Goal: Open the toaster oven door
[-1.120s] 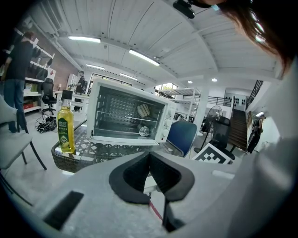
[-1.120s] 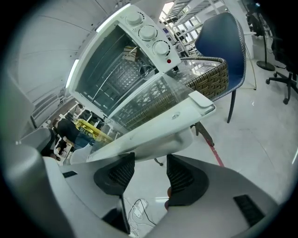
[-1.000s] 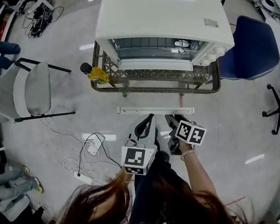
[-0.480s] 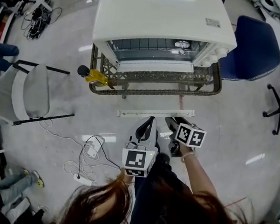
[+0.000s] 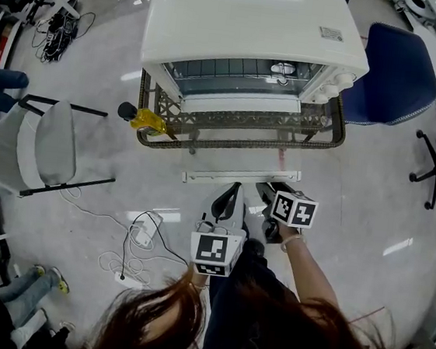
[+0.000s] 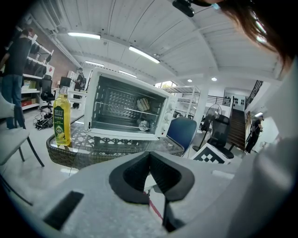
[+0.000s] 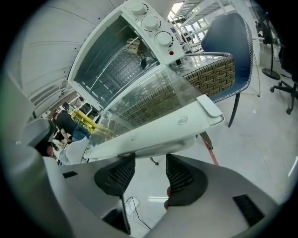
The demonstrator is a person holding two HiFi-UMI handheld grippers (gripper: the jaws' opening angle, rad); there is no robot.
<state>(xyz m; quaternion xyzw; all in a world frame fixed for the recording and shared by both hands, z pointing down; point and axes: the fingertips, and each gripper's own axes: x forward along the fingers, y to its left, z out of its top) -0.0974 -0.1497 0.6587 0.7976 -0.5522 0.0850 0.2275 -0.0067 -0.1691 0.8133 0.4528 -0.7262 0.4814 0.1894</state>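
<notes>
At the wicker table [image 5: 237, 142] front edge, white toaster oven [image 5: 258, 26] stood, glass door [image 7: 158, 126] lying flat (open). Right gripper [image 7: 144, 169] gaped empty under the handle; left gripper [image 6: 150, 174] closed, empty. Upward bump could reshut it.

The toaster oven [image 5: 258, 26] looks glossy white, its door [image 7: 153, 93] clear glass, the table [image 7: 214, 74] seemingly wicker.

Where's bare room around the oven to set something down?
Hardly any on the wicker table: the toaster oven fills it, its open door overhangs the front, the oil bottle takes the left corner. Bare floor lies between table and grey chair; the blue chair crowds the right.
</notes>
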